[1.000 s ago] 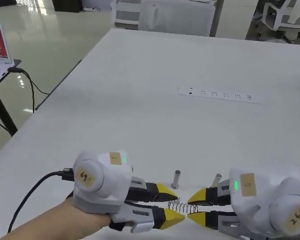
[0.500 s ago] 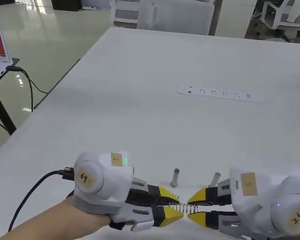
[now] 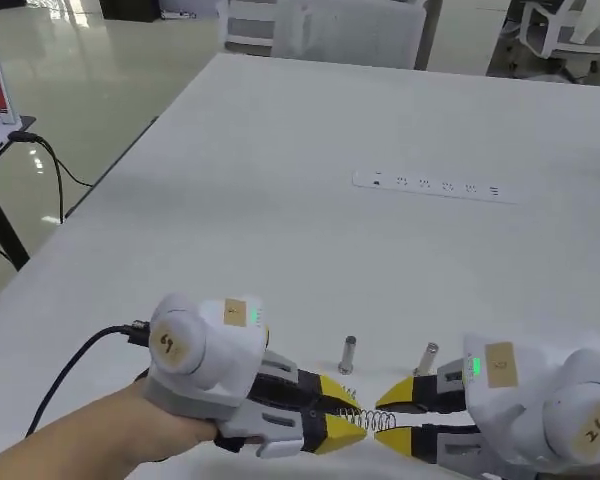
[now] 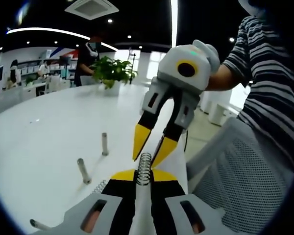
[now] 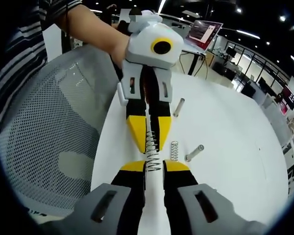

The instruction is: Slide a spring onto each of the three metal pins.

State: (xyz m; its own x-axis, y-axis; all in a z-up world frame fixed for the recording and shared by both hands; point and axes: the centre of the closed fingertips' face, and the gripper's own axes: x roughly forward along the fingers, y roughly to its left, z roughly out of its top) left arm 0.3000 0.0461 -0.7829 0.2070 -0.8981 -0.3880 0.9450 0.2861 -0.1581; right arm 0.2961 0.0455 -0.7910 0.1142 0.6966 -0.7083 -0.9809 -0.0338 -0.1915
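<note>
1. Your left gripper (image 4: 143,174) has its jaws pressed together on one end of a spring (image 5: 151,142). The coil sticks straight out ahead of its yellow tips.
2. Your right gripper (image 5: 155,165) faces the left one tip to tip, very close. Its jaws stand slightly apart, one on each side of the spring's free end. Whether they touch the coil cannot be told.
3. The spring bridges the short gap between the two pairs of tips, in line with both grippers.
4. A loose spring (image 5: 174,150) lies on the white table (image 3: 280,220). It is just beside your right gripper's tips, on the side away from you.
5. The first pin (image 3: 348,354) stands upright just beyond your left gripper's tips.
6. The second pin (image 3: 429,355) stands upright just beyond your right gripper's jaws. The loose spring lies between this pin and the held spring.
7. Both pins are bare metal from top to base.
</note>
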